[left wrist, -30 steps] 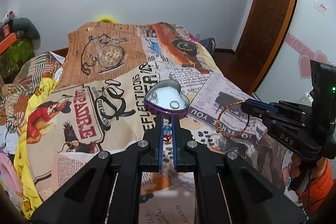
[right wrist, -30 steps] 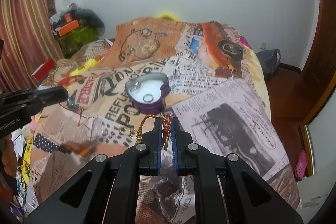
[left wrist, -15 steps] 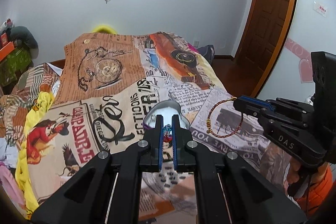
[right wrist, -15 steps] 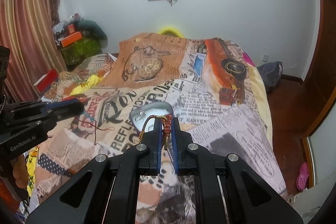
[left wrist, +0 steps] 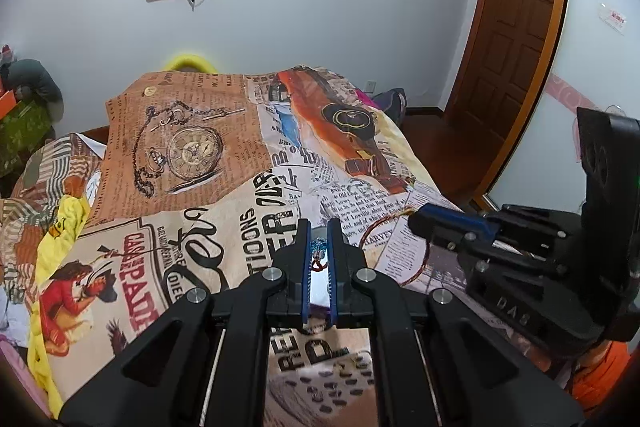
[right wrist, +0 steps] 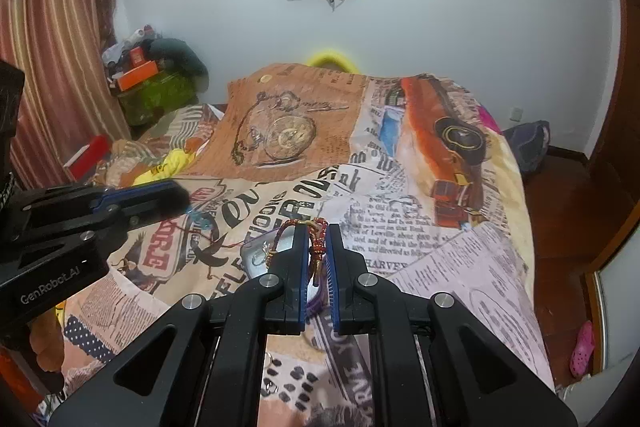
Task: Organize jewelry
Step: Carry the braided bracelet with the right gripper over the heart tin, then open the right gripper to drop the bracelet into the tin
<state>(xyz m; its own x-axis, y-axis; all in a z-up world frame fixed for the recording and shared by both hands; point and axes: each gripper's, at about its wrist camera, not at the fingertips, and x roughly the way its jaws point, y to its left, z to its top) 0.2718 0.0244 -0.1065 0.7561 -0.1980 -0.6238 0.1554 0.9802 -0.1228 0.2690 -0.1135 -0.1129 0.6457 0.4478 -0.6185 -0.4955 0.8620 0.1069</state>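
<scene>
Right claw [right wrist: 318, 255] pinching red-and-gold braided cord bracelet [right wrist: 316, 241]; left claw [left wrist: 319, 255] pinching blue-beaded red string [left wrist: 319, 250]. Carrying step; next, lowering into heart-shaped purple tin [right wrist: 256, 253] mid-frame.

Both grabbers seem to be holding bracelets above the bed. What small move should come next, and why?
Probably lower the right hand-held gripper toward the heart-shaped box. It is shut on the red-and-gold bracelet, and the box sits just under its fingers. The left hand-held gripper pinches a blue-beaded string and can wait.
</scene>
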